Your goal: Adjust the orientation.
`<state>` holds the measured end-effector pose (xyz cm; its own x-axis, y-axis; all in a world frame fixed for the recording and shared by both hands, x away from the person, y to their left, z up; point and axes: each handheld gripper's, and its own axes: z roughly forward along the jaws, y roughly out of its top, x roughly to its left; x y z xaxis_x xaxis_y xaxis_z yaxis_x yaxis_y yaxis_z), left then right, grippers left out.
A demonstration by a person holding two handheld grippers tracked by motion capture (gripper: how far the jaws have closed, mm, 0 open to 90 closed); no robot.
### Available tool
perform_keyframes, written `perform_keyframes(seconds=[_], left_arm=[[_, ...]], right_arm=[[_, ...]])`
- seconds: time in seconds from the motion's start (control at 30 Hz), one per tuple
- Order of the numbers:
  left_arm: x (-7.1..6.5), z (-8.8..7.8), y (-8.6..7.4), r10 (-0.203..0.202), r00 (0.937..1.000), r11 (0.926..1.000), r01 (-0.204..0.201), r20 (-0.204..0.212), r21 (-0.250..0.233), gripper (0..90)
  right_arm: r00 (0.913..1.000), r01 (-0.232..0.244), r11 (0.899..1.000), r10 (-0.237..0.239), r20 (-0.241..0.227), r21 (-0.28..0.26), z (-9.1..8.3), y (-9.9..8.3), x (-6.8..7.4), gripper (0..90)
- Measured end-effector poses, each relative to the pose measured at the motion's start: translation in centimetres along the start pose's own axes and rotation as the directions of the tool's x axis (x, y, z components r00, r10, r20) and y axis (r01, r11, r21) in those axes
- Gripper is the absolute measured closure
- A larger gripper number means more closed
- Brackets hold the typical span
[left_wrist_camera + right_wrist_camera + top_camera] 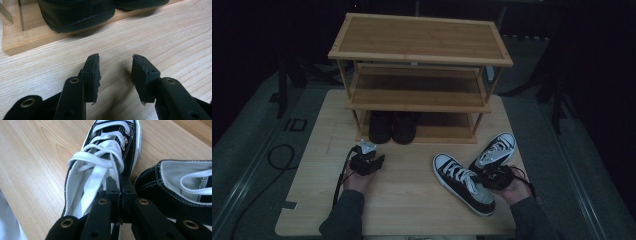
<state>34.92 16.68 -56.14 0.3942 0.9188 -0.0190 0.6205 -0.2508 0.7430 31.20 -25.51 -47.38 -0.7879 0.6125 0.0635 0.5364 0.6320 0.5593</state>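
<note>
Two black-and-white lace-up sneakers lie on the wooden table (407, 210) at the right. My right gripper (490, 176) (120, 185) is shut on the upper edge of the nearer sneaker (462, 182) (105, 157), beside its white laces. The second sneaker (496, 149) (175, 187) lies just to its right, heel end close to the jaws. My left gripper (377, 159) (116, 61) hovers open just above the table, nothing between its fingers. It points at a pair of black shoes (392, 127) (77, 12) on the rack's bottom shelf.
A three-tier bamboo shoe rack (417, 55) stands at the back of the table, its top and middle shelves bare. The bottom shelf has room to the right of the black shoes. Cables lie on the floor at the left.
</note>
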Motion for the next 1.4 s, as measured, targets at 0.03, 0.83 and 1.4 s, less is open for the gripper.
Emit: perform_keyframes(seconds=[0.03, 0.83, 1.4], left_arm=[[0.0, 0.0, 0.0, -0.001, 1.0000, 1.0000, 0.001, 0.001, -0.001, 58.5], [0.0, 0.0, 0.0, -0.003, 1.0000, 1.0000, 0.003, 0.003, -0.002, 58.5], [0.1, 0.0, 0.0, -0.004, 1.0000, 1.0000, 0.004, 0.005, -0.002, 58.5]], right_arm=[[1.0000, 0.001, 1.000, -0.001, -0.005, -0.003, -0.1, 0.2, 0.1, 88.4], [0.9981, 0.027, 0.997, -0.031, -0.054, -0.068, -1.7, 2.9, -0.2, 88.3], [0.9961, 0.062, 0.993, -0.068, -0.056, -0.101, -2.3, 5.4, -0.9, 88.2]])
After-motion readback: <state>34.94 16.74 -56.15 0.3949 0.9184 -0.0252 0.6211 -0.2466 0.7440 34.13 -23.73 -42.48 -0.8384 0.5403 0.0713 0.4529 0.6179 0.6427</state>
